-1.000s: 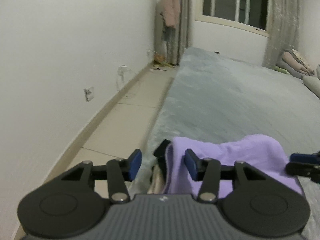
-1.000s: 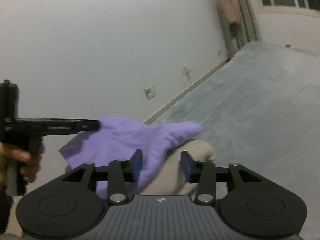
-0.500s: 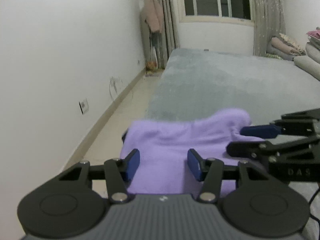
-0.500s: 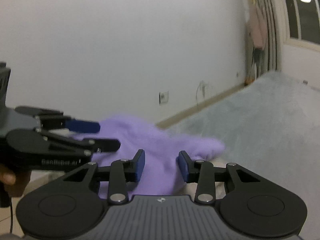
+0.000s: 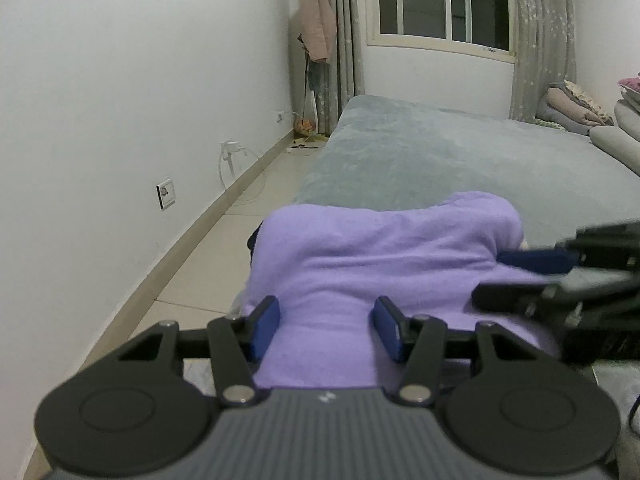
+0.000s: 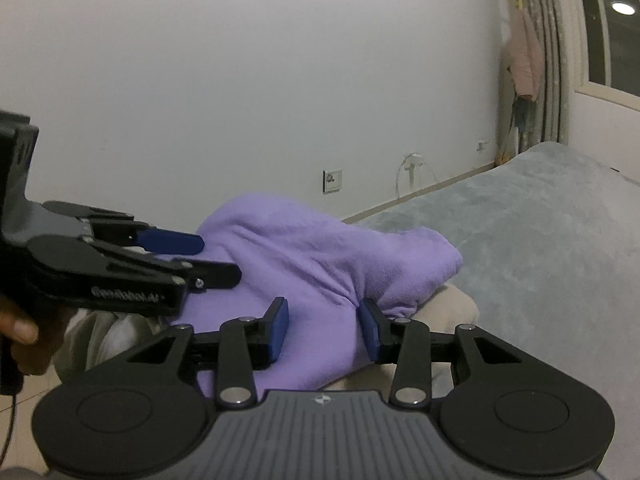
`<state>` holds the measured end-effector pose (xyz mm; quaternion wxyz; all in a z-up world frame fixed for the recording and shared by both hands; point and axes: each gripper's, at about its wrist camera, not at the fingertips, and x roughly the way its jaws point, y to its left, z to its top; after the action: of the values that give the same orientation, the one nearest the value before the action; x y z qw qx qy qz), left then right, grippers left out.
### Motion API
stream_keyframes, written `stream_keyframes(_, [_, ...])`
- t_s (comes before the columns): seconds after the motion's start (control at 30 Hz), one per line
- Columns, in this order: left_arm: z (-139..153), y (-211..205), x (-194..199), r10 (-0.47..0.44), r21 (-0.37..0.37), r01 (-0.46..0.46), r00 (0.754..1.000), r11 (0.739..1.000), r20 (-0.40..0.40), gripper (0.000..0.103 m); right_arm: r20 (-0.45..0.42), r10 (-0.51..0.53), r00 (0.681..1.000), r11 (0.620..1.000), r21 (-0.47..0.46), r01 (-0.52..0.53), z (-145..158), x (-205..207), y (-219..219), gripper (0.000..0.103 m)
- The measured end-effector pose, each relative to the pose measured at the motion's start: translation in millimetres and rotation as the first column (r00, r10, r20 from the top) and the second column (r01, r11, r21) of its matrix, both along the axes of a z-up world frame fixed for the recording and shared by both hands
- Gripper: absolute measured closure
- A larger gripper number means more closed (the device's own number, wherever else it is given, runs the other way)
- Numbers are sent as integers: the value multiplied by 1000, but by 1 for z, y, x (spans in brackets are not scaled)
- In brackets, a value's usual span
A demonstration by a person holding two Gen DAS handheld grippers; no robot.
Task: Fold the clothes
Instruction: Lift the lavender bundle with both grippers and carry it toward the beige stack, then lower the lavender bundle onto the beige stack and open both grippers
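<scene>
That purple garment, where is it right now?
The purple garment lies heaped at the near end of the grey bed, by the floor-side edge, with the left claw and right claw both over it.

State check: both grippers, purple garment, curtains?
left gripper: jaws apart, purple cloth between them, grip unclear
right gripper: jaws apart, cloth bunched between them, grip unclear
purple garment: crumpled, unfolded, at the bed edge
curtains: drawn aside

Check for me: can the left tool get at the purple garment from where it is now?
Probably yes. The purple garment already lies between the left tool's open jaws with nothing in front; the right tool is off at its other side.
</scene>
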<state>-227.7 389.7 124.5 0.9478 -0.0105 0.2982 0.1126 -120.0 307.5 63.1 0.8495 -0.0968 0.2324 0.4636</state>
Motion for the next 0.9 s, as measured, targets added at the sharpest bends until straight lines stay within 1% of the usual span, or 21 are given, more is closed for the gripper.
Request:
stream_keyframes(0.1, [0,1,0,4,-3,-4,1000,1000,-4,54,-51,7,999,999,46,-5,20,13,0,65])
stream_keyframes(0.17, [1,0,0,5,-5,-5,1000,1000,-6,54,-64,1,998,998,56,2,31,22,6,65])
stream_keyframes(0.3, [1,-1,2,7,-2,-7,1000,1000,-9,54,-96,-7,995,1000,3,8,23,42,25,65])
stream_keyframes(0.4, [0,-2,3,11,6,-11,1000,1000,-16,53,-145,-15,989,1000,-3,15,7,46,30,65])
stream_keyframes(0.43, [0,-4,3,15,11,-15,1000,1000,-19,53,-140,-16,990,1000,-4,15,3,44,30,65])
stream_keyframes(0.5, [1,-7,4,36,22,-36,999,999,-26,52,-93,-17,996,1000,-15,16,4,37,31,65])
stream_keyframes(0.57, [4,-12,4,73,35,-72,997,997,-33,49,-83,-24,996,1000,9,25,10,32,28,61])
stream_keyframes(0.6, [6,-13,4,94,36,-93,995,995,-34,47,-87,-29,996,999,29,32,14,30,24,55])
stream_keyframes(0.63, [9,-15,3,114,38,-113,993,993,-35,45,-93,-36,995,998,50,41,20,30,20,47])
stream_keyframes(0.67, [11,-18,1,135,48,-133,990,990,-35,38,-85,-49,995,996,66,55,25,29,16,42])
stream_keyframes(0.7, [14,-22,-1,155,69,-152,987,986,-34,26,-65,-67,996,994,79,72,30,25,11,30])
stream_keyframes(0.73, [17,-26,-4,169,91,-166,985,982,-29,19,-46,-86,995,992,93,90,35,20,6,19])
stream_keyframes(0.77, [20,-29,-7,182,110,-179,983,978,-22,9,-26,-101,995,990,100,103,40,15,1,14])
stream_keyframes(0.8, [23,-34,-12,193,124,-190,981,974,-11,1,-5,-111,994,989,99,111,43,10,-3,8])
stream_keyframes(0.83, [26,-37,-16,204,133,-202,979,970,-2,0,8,-117,993,989,92,116,46,6,-8,6])
stream_keyframes(0.9, [31,-42,-22,230,128,-228,973,965,-1,0,4,-112,994,992,68,111,47,0,-12,5])
